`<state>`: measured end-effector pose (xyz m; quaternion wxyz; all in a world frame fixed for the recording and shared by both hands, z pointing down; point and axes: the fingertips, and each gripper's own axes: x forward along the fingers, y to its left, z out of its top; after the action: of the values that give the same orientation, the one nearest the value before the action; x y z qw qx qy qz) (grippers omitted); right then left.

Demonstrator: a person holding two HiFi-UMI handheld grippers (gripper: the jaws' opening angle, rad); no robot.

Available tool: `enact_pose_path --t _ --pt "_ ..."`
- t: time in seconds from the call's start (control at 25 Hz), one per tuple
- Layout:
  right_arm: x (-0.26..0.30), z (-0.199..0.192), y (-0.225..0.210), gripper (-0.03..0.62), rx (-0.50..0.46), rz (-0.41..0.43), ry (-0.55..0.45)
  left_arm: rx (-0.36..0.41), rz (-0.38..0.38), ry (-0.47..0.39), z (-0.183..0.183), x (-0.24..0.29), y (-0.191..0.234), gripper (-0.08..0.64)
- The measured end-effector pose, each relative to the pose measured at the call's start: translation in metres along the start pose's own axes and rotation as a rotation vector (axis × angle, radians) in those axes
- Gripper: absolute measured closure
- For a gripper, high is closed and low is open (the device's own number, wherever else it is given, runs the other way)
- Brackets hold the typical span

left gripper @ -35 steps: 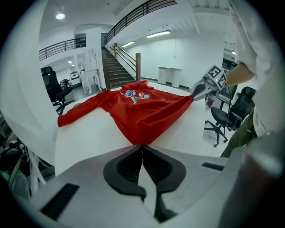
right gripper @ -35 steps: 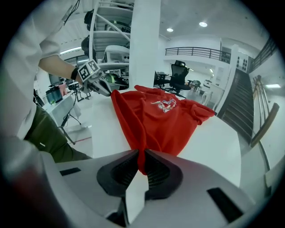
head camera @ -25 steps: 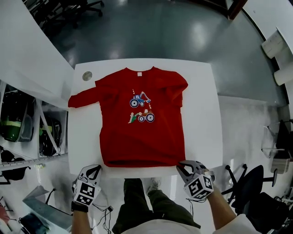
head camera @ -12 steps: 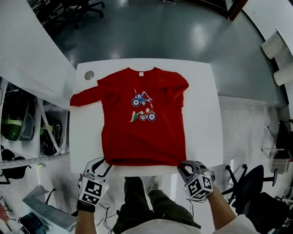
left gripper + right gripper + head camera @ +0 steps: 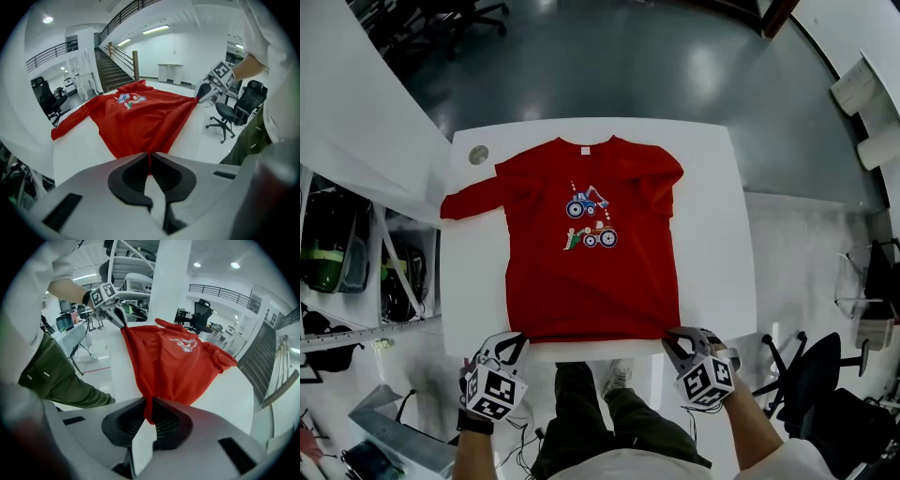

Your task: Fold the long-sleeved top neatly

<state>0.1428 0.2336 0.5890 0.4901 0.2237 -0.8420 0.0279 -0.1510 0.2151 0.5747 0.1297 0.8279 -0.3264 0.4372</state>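
My left gripper (image 5: 513, 343) just closed on the top (image 5: 586, 281) by its hem corner; my right gripper (image 5: 677, 337) clamps the other corner, to lift evenly.

The top (image 5: 591, 272) is matt red cloth, soft and lightly creased, with a smoother print (image 5: 589, 223). The table (image 5: 712, 234) is smooth white with a faint sheen. The floor (image 5: 675, 66) is glossy grey. The right gripper (image 5: 149, 408) is matt grey plastic; its pads (image 5: 169, 426) look like ribbed black rubber.
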Motion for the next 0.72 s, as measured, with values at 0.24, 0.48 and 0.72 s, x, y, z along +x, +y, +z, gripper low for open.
enact_pose_path --t 0.24,0.48,0.72 --pt "0.005 0.001 0.005 0.545 0.011 0.022 0.007 0.044 -0.053 0.068 -0.026 -0.001 -0.007 0.535" --pt "-0.01 0.002 0.008 0.43 0.091 0.134 0.01 0.01 -0.12 0.069 -0.014 -0.014 0.007 0.437" --pt "-0.036 0.018 -0.043 0.422 0.212 0.071 -0.044 0.025 -0.137 0.037 0.019 -0.027 0.05 0.416"
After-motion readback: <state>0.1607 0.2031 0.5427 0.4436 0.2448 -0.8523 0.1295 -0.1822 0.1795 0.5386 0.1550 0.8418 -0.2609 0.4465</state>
